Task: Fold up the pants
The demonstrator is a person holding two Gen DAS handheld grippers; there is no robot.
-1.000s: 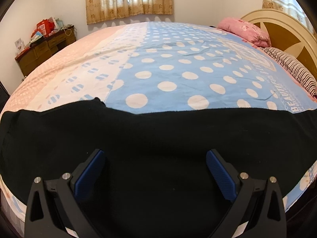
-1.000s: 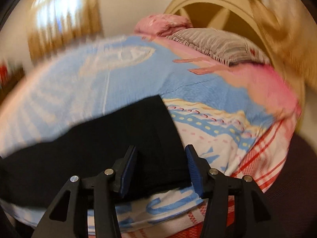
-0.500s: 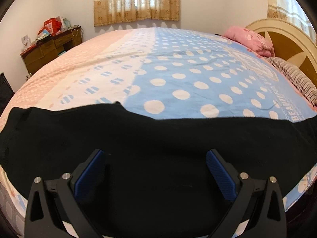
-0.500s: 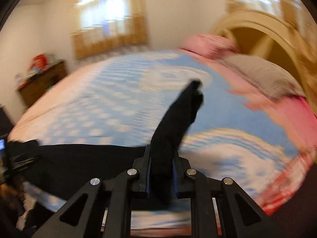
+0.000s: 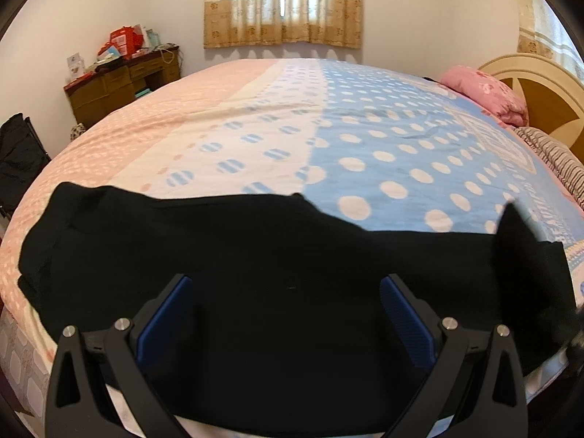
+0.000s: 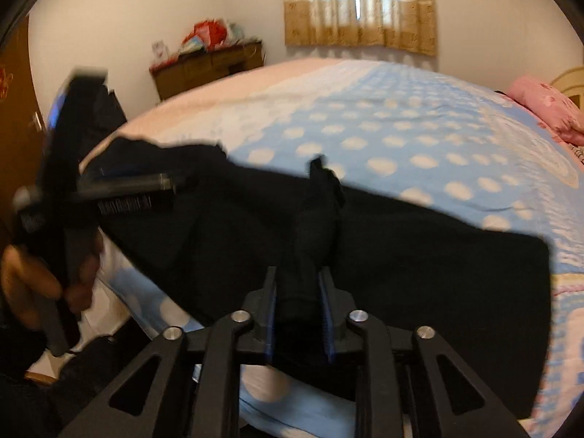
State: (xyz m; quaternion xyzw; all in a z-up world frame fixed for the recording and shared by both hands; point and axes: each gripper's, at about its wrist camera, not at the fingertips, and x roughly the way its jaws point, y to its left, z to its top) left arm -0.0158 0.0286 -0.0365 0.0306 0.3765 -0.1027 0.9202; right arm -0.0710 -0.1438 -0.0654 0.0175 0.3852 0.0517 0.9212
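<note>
the black fabric pants (image 5: 277, 266), along the bed's (image 5: 255, 116) near edge, now have one end lifted and carried leftward by the right gripper (image 6: 297, 292), jaws lately easing yet pinching cloth. left gripper (image 5: 284, 314) gapes empty. lay edges flush.

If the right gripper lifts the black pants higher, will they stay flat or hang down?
The black pants probably hang limp: the fold in the right gripper, whose jaws have just been opening, already bunches into a soft ridge. They likely drag rather than slide, since most of the cloth lies on the bedsheet.
</note>
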